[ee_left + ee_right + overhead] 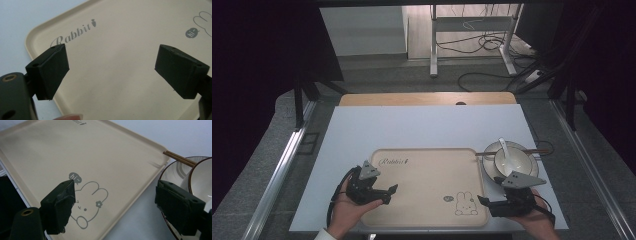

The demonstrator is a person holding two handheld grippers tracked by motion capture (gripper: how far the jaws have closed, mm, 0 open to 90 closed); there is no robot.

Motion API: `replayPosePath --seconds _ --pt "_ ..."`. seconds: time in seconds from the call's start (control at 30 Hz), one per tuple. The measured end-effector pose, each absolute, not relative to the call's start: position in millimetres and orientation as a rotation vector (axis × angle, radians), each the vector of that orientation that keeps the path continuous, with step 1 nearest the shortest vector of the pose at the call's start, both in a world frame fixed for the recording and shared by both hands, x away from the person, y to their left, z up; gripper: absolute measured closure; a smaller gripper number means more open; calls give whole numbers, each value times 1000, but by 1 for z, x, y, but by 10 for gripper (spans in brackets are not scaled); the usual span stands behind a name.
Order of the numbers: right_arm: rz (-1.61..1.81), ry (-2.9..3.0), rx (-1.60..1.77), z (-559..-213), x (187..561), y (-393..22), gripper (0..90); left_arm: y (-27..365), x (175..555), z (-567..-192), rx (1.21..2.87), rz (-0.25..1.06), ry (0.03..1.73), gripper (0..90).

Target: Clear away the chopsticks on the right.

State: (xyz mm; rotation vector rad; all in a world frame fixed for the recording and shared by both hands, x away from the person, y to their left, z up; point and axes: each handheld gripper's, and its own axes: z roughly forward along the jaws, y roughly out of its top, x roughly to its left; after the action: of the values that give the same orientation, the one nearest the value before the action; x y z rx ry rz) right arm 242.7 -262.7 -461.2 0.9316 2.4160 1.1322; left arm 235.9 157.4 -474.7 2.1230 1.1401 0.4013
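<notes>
Beige and bare, the tray point(427, 185) lies on a white mat point(422, 130) at the near edge of the table, and everything else can be placed from it. Its far left corner carries the word "Rabbit" point(393, 161) in grey script; near its near right corner is a line drawing of a rabbit point(466, 204) with a small grey "hi" bubble point(448, 198) just left of it. The left gripper point(388, 194) hovers over the tray's near left part, held in a hand point(349, 210) that comes up from the tray's near side; in the left gripper view its jaws stand wide apart over bare tray surface with nothing between them. The right gripper point(488, 202) sits at the tray's near right corner, in the other hand point(539, 220); in the right gripper view its jaws are likewise spread wide and empty, one over the rabbit drawing, the other beyond the tray's right rim in front of the dishes. Just beside the tray's right edge, toward its far end, a plate point(490, 150) with a dark rim rests on the mat, a white bowl point(514, 161) stands on it, and a white spoon point(506, 151) lies in the bowl. Brown chopsticks point(539, 149) lie across the plate's far side, one end pointing at the tray's rim.
</notes>
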Motion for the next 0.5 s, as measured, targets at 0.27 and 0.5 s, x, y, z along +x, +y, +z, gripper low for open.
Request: replayPosePath --seconds 0.27,0.5 --pt "1143 2430 942 -460 246 -262 180 159 236 -478 2146 432 1153 115" --pt "1132 2443 949 -460 249 -262 201 163 236 -479 2143 439 1147 117"
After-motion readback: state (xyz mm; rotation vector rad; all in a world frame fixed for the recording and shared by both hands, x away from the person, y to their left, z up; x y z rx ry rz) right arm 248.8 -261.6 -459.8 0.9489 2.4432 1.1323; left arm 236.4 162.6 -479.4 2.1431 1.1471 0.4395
